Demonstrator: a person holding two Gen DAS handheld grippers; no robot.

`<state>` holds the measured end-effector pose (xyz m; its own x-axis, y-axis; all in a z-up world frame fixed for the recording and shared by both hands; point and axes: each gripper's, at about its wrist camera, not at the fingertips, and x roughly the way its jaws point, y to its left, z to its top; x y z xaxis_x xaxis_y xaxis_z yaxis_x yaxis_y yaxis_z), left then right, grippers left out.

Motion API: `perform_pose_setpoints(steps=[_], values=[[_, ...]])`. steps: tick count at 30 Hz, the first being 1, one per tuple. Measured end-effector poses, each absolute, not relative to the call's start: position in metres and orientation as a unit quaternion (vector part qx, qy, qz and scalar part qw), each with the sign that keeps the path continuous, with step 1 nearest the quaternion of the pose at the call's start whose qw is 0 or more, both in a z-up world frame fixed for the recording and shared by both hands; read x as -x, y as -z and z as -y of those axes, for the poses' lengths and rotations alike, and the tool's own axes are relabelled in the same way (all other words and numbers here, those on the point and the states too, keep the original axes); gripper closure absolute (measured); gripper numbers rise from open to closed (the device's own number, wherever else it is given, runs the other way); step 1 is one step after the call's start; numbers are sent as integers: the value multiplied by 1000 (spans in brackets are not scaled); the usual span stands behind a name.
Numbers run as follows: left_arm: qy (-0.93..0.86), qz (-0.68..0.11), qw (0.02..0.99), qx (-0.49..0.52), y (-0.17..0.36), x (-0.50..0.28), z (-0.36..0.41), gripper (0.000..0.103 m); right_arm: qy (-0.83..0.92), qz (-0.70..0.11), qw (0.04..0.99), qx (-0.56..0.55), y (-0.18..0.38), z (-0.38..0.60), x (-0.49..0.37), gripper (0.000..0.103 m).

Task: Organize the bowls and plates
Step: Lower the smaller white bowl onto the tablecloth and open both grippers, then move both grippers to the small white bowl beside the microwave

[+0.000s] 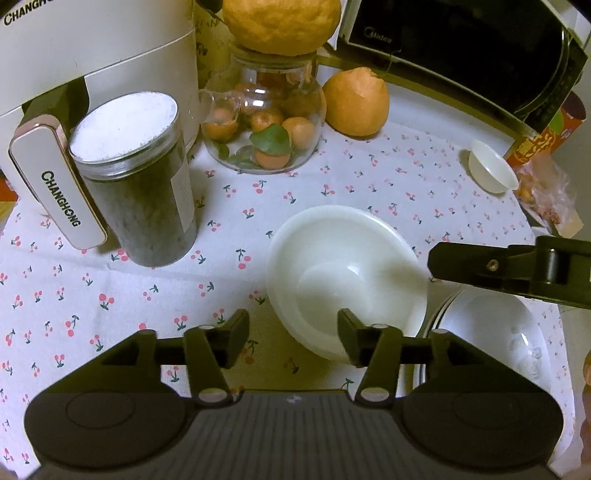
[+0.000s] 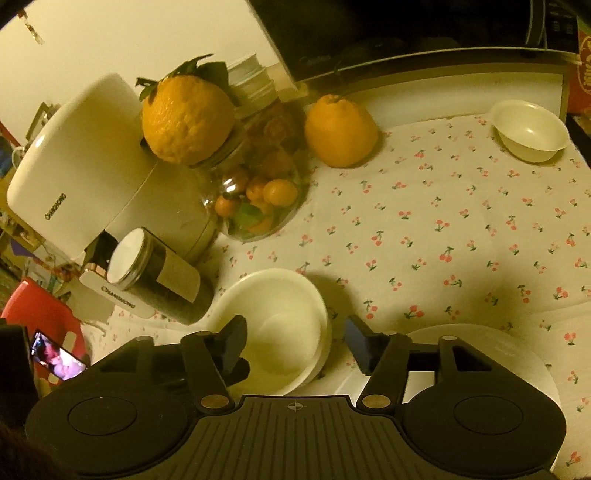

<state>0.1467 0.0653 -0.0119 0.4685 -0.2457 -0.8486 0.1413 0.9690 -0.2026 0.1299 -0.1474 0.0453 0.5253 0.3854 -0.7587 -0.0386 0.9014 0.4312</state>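
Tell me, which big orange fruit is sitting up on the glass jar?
The bumpy orange with green leaves sits on top of the glass jar. The other orange stands on the tablecloth to the jar's right in the right wrist view.

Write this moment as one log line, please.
left tongs: open | right tongs: open | bowls: stacked, free | small bowl: apart

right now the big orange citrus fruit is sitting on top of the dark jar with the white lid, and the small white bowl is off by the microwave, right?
Not quite. The big orange citrus fruit sits on top of the clear glass jar of small oranges, not the dark jar with the white lid, whose lid is bare. The right wrist view shows it. The small white bowl is indeed off by the microwave.
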Motion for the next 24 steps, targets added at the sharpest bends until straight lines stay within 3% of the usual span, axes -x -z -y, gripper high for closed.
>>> perform_pose_setpoints(steps=[6,24], values=[[115,-491,862,55,5,-145,-63,31,-109,-465,858,-191,-48,169,-129,32],[139,-436,889,36,-21,-140,-22,11,-56,-443,877,-179,-50,237,-118,21]])
